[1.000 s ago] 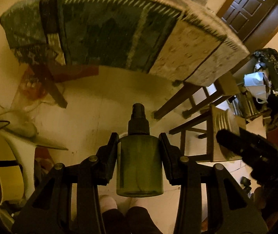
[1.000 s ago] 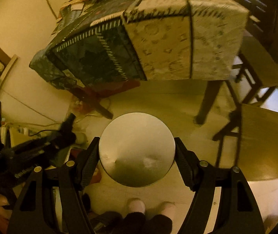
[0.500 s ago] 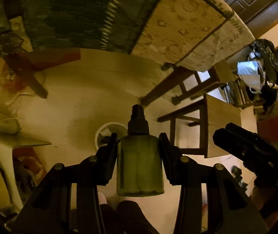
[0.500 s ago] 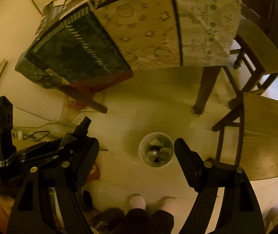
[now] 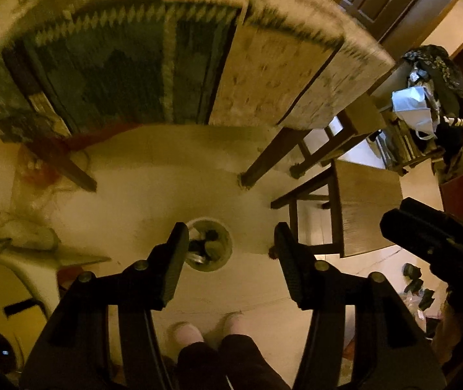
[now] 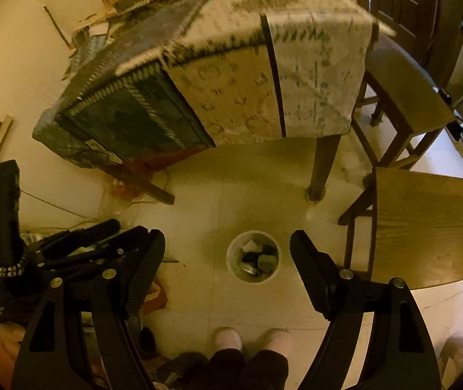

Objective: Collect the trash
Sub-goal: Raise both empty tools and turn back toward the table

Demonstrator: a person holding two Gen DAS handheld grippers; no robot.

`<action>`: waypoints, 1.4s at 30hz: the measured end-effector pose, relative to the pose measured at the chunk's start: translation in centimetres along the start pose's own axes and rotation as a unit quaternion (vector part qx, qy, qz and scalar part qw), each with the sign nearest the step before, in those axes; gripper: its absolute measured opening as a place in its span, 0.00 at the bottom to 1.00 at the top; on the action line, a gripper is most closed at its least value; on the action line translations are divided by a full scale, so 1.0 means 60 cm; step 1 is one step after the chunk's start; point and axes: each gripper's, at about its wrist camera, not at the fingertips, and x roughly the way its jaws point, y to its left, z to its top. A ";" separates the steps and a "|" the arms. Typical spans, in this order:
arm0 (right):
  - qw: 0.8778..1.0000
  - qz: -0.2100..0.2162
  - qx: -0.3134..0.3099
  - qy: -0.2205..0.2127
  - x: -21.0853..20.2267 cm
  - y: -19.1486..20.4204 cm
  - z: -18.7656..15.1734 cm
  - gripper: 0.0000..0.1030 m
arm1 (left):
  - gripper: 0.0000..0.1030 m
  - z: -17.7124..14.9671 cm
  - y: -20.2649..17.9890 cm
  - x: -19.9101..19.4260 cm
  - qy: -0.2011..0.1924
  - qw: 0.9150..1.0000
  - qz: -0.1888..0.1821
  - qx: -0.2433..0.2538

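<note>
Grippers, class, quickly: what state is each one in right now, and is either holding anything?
Left gripper: jaws just opened, empty, above the trash bin.
Right gripper: jaws open, empty.

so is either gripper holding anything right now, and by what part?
Nothing is held. The left gripper, jaws just opening, and the right gripper both stand open and bare above the small round white trash bin on the floor.

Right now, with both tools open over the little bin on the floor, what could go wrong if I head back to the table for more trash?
1. The bin already looks nearly full, so later drops may bounce out.
2. The left tool and right tool hang close together; they could knock on the swing back.
3. The bin stands just in front of the feet; a step forward could tip it.
</note>
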 end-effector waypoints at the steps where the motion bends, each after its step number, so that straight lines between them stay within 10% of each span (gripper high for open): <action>1: 1.000 -0.001 -0.001 -0.005 -0.015 0.006 0.001 0.74 | 0.52 0.003 -0.003 -0.023 -0.009 1.000 0.002 0.005; 14: 0.994 -0.018 -0.019 -0.102 -0.241 0.128 0.003 0.74 | 0.52 0.015 -0.022 -0.326 -0.133 0.990 0.000 0.045; 26: 0.969 -0.035 -0.055 -0.239 -0.419 0.245 -0.004 0.74 | 0.53 0.003 -0.010 -0.581 -0.279 0.957 -0.013 0.082; 34: 0.945 -0.048 -0.082 -0.313 -0.490 0.293 0.003 0.74 | 0.68 -0.016 0.007 -0.688 -0.363 0.928 -0.016 0.087; 42: 0.929 -0.058 -0.078 -0.358 -0.502 0.293 0.029 0.92 | 0.84 0.017 0.016 -0.696 -0.387 0.919 -0.011 0.076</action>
